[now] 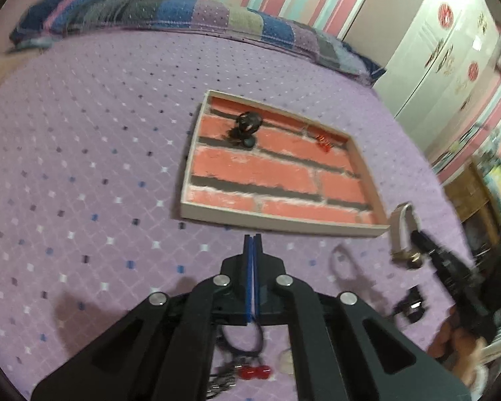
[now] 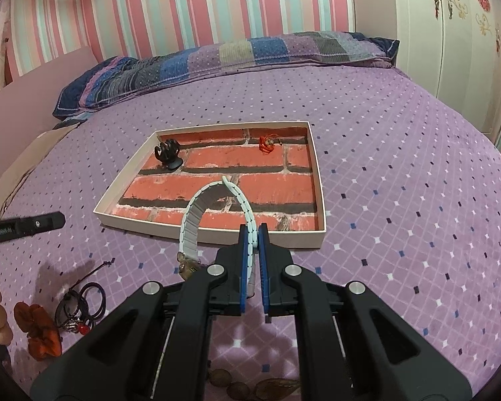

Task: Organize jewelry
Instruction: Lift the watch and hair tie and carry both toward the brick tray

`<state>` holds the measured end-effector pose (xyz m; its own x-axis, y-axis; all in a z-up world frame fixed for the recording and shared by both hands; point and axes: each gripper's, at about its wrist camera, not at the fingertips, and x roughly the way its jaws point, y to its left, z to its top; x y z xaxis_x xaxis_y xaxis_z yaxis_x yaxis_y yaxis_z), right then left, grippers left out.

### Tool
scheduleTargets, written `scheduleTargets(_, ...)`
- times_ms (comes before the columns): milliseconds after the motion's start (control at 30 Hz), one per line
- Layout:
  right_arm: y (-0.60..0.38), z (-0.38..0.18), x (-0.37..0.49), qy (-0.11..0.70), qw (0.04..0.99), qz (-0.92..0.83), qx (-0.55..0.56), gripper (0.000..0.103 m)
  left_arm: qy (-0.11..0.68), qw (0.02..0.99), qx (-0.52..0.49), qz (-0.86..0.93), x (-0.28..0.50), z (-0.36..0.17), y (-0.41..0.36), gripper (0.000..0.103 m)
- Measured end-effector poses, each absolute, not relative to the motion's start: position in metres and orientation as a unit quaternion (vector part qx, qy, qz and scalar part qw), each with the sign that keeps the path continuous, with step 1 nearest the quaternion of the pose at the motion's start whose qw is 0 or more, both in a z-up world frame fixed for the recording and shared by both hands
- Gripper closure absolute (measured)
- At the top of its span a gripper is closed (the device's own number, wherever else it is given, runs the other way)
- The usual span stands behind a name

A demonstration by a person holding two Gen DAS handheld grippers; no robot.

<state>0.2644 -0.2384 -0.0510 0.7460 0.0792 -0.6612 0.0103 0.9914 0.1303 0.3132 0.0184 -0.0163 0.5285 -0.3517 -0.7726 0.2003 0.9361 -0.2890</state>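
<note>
1. Right now my right gripper (image 2: 254, 234) pinches a white link watch (image 2: 197, 214) by one strap end; the band arches up over the tray's near edge, and its gold-coloured case hangs low on the left, just above the bedspread.
2. My left gripper (image 1: 252, 239) has its blue pads pressed together with nothing between them, tips just short of the tray's near wall.
3. Both hover over a purple bedspread (image 2: 400, 167) dotted with small diamonds, spread on a bed.
4. One shallow white tray (image 2: 320, 180) with a brick-print floor lies flat on it, ahead of both grippers. Inside I count two things: a black clip (image 2: 167, 155) at the far left corner and a small red trinket (image 2: 266, 143) near the far wall; most of the floor is bare.
5. Near my left side, outside the tray, lies a loose pile: black hair ties (image 2: 90, 297), a red bead (image 2: 82, 327), an orange fabric piece (image 2: 38, 327). Brown beads (image 2: 240, 387) lie under my right gripper; I cannot count them.
6. Beyond the tray a striped pillow (image 2: 217, 56) lines the far edge, with open bedspread all round the tray.
7. Behind stands a pink-and-teal striped wall (image 2: 200, 10) and, to the right, a white wardrobe (image 2: 451, 33).
</note>
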Motion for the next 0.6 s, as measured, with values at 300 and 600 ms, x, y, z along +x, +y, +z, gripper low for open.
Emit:
scheduleTargets(300,-0.240,-0.061,0.259,0.367,0.928,0.017,0.066,0.096,0.514,0.842,-0.029,-0.161,0.293,-0.069,0.005,0.101)
scheduleTargets(600,-0.239,-0.058,0.257,0.364,0.929,0.017,0.065,0.096,0.553,0.819,-0.022,-0.153,0.293,-0.093,0.005,0.101)
